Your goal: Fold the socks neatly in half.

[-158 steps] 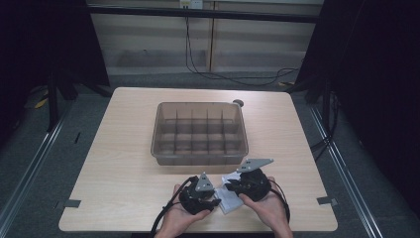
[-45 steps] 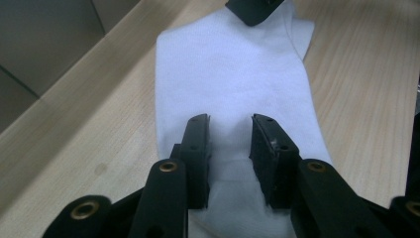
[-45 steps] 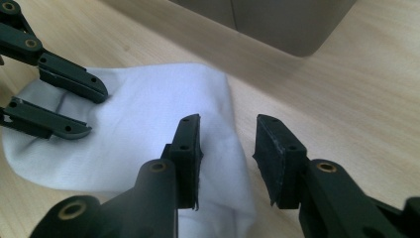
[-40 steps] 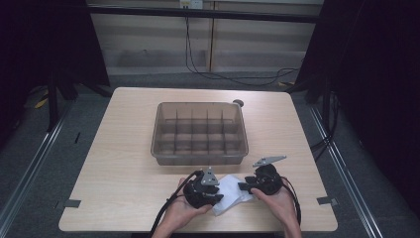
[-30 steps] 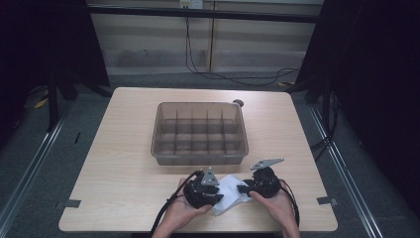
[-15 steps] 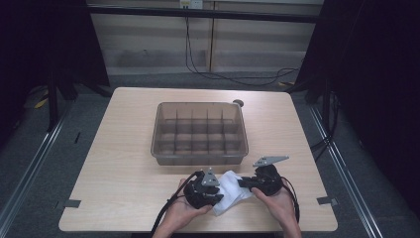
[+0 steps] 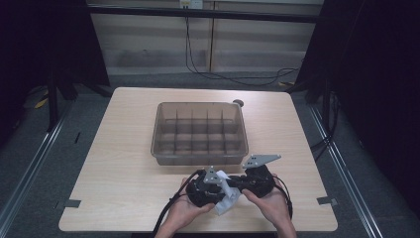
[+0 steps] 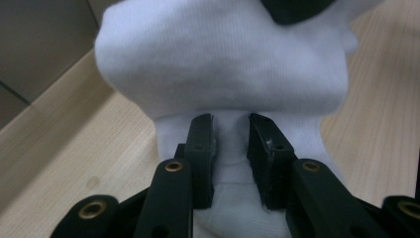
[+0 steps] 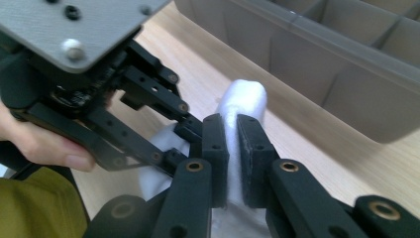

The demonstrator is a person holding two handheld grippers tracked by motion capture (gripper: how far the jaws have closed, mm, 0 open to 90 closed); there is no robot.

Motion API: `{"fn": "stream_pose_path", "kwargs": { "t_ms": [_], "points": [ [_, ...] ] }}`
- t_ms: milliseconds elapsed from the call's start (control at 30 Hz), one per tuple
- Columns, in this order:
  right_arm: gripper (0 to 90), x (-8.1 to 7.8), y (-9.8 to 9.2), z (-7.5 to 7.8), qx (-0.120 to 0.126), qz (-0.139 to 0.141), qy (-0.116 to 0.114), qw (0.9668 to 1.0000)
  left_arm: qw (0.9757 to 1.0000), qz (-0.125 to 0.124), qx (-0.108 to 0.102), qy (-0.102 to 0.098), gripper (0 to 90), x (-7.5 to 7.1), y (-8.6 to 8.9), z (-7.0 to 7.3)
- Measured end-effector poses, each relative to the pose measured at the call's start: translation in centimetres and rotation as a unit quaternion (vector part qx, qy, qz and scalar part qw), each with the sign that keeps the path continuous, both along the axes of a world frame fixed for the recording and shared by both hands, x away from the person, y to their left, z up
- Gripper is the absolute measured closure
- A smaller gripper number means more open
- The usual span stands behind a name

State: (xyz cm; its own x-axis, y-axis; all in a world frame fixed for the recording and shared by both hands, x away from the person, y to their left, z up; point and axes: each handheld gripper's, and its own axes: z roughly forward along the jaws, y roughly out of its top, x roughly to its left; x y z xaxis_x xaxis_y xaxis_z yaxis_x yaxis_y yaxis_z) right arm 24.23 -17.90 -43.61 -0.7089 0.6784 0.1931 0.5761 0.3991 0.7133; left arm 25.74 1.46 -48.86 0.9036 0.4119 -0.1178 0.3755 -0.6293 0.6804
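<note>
White sock point(image 7: 225, 196) sits bunched at the near edge of the desk point(image 7: 124, 163), just in front of the divided bin point(image 7: 200, 131), pinched between both tools. The left hand-held gripper point(image 8: 231, 144) has its jaws nearly together on a fold of it, and the right hand-held gripper point(image 9: 232, 144), whose jaws have just been closing, clamps another fold. Beyond them the bin stands mid-desk.
</note>
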Motion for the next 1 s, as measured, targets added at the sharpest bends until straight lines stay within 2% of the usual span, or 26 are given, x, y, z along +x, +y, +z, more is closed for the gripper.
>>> {"fn": "stream_pose_path", "kwargs": {
  "t_ms": [33,133,167,233,267,300,400,433,500,600,700,767,900,1000],
  "points": [
    [83.7,0.0,0.0,-0.1,-0.002,-0.001,0.001,1.0000,1.0000,-0.003,-0.001,-0.006,71.5,0.0,0.0,0.0],
    [83.7,0.1,-0.2,-0.2,0.000,-0.004,0.003,1.0000,0.9997,0.004,-0.018,0.014,69.1,0.2,0.2,0.1],
    [83.7,0.1,-0.4,-0.3,0.001,-0.006,0.003,1.0000,0.9997,0.002,-0.020,0.013,67.8,0.2,0.3,0.3],
    [83.8,0.1,-0.7,-0.4,0.001,-0.007,0.004,1.0000,0.9994,-0.010,-0.032,0.004,63.2,0.0,0.6,0.7],
    [83.8,0.1,-0.8,-0.5,0.001,-0.009,0.003,1.0000,0.9994,-0.011,-0.033,-0.002,63.9,-0.2,0.8,1.0],
    [83.8,0.1,-0.9,-0.5,0.001,-0.011,0.005,0.9999,0.9992,-0.001,-0.038,-0.014,65.7,-0.5,1.2,1.7],
    [83.8,0.2,-1.3,-0.6,-0.001,-0.017,0.006,0.9998,0.9974,0.008,-0.069,-0.019,64.8,-0.8,2.5,3.0],
    [83.8,0.2,-1.3,-0.7,0.001,-0.017,0.007,0.9998,0.9973,0.008,-0.068,-0.027,64.8,-0.9,2.9,3.2],
    [83.8,0.3,-1.5,-0.8,0.001,-0.020,0.007,0.9998,0.9977,0.013,-0.060,-0.029,66.0,-1.0,3.8,3.4],
    [83.8,0.3,-1.9,-0.9,0.001,-0.024,0.008,0.9997,0.9982,0.021,-0.052,-0.019,69.8,-1.1,4.9,2.7],
    [83.8,0.4,-2.1,-1.0,0.000,-0.030,0.010,0.9995,0.9985,0.016,-0.050,-0.013,70.8,-1.5,5.4,2.0],
    [83.9,0.4,-2.3,-1.1,-0.001,-0.030,0.011,0.9995,0.9987,0.011,-0.049,-0.009,70.6,-1.8,5.3,1.5],
    [83.8,0.4,-2.3,-1.0,-0.002,-0.032,0.008,0.9995,0.9995,0.006,-0.032,-0.002,70.3,-1.7,4.0,0.5],
    [83.8,0.2,-2.4,-0.7,-0.005,-0.032,0.006,0.9995,0.9991,0.006,-0.041,0.003,70.6,-1.4,3.3,0.3]
  ]
}}
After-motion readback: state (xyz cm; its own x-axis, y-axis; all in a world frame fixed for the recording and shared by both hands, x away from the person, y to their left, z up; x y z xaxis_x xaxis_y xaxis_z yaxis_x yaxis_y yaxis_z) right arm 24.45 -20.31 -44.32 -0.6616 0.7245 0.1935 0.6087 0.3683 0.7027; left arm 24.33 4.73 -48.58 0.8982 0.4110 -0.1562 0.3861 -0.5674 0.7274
